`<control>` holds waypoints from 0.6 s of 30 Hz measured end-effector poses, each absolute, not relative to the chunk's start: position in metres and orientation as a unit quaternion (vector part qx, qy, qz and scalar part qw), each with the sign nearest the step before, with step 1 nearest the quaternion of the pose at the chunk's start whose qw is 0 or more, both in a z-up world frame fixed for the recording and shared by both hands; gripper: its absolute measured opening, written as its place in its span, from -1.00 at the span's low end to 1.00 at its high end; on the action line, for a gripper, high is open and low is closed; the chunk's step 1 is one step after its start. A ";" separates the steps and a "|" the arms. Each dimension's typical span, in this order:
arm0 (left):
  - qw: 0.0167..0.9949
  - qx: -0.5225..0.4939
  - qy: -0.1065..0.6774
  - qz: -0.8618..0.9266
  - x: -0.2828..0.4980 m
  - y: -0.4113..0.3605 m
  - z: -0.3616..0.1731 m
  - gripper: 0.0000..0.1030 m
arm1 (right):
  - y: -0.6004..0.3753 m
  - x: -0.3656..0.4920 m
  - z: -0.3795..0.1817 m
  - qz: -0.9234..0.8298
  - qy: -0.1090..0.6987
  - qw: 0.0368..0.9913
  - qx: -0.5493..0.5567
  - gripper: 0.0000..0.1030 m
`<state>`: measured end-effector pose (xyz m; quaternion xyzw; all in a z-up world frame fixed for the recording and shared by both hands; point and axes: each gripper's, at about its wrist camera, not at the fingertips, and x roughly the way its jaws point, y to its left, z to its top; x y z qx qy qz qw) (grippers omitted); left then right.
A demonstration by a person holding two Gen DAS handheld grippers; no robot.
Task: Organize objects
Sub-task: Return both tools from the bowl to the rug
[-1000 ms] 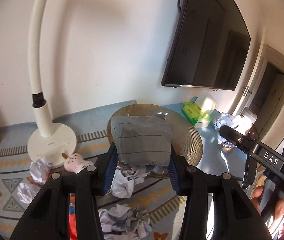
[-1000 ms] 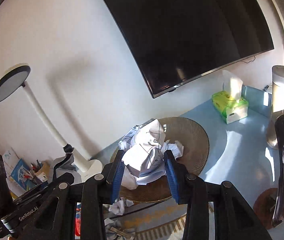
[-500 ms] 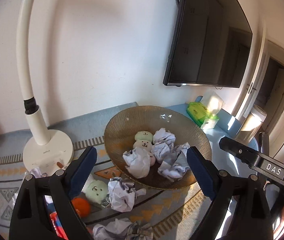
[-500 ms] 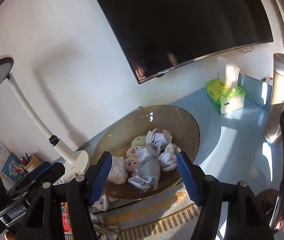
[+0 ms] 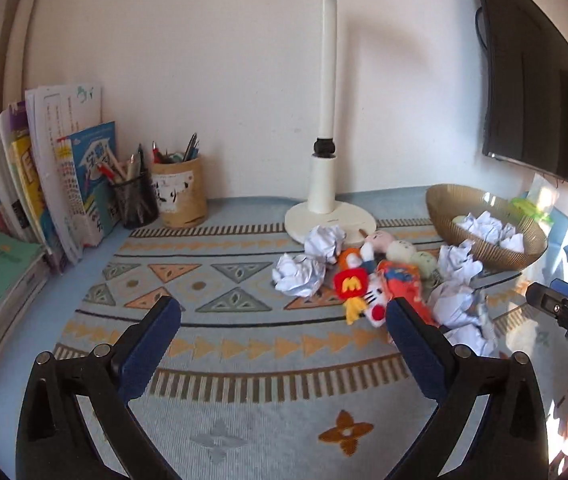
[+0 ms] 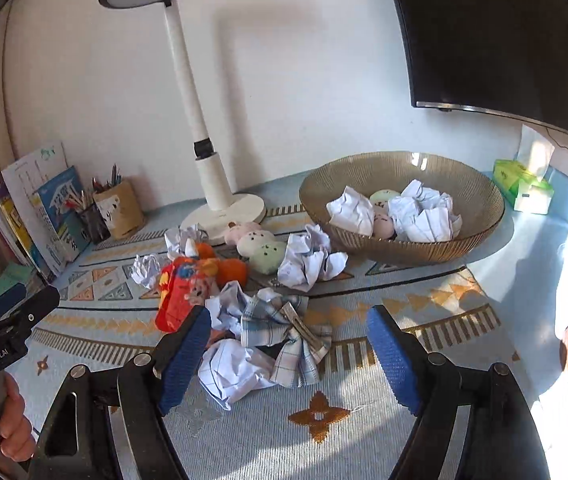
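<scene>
In the left wrist view, the left gripper is hovering above the patterned mat covering the worktop, its blue-padded jaws spread wide and grasping nothing. Ahead and to the right, a heap of objects is lying on the mat: crumpled white paper balls, a red and yellow plush toy marked with an M, and small round pastel plush figures. The heap is sitting just in front of the white desk lamp. The ribbed amber glass bowl is standing at the right, holding more paper balls. Books and two pen holders are lining the wall at the left.

In the right wrist view, the right gripper is positioned low over the mat, jaws released and wide apart. Between and just beyond the jaws, a crumpled blue-checked cloth is lying against lined paper balls. A red plush toy is touching the left jaw's far side. Further back, a larger paper ball and three pastel plush figures are resting between the heap and the bowl. The bowl is containing white paper balls and two round plush figures. A green tissue box is standing to its right.
</scene>
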<state>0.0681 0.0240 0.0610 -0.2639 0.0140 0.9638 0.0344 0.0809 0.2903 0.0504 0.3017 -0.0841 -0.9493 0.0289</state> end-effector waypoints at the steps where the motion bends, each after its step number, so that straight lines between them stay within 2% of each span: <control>1: 0.032 -0.277 0.011 0.960 0.065 0.019 0.049 0.99 | 0.290 0.079 0.043 -0.947 -0.091 0.034 0.307 0.53; 5: 0.030 -0.307 -0.022 0.951 0.056 0.004 0.023 0.99 | 0.291 0.072 0.031 -0.941 -0.092 0.030 0.323 0.53; 8: 0.030 -0.316 -0.035 0.948 0.050 0.001 0.020 0.99 | 0.291 0.063 0.024 -0.934 -0.090 0.021 0.345 0.68; 18: 0.027 -0.335 -0.038 0.941 0.052 0.000 0.015 0.99 | 0.277 0.070 0.031 -0.942 -0.050 0.021 0.332 0.68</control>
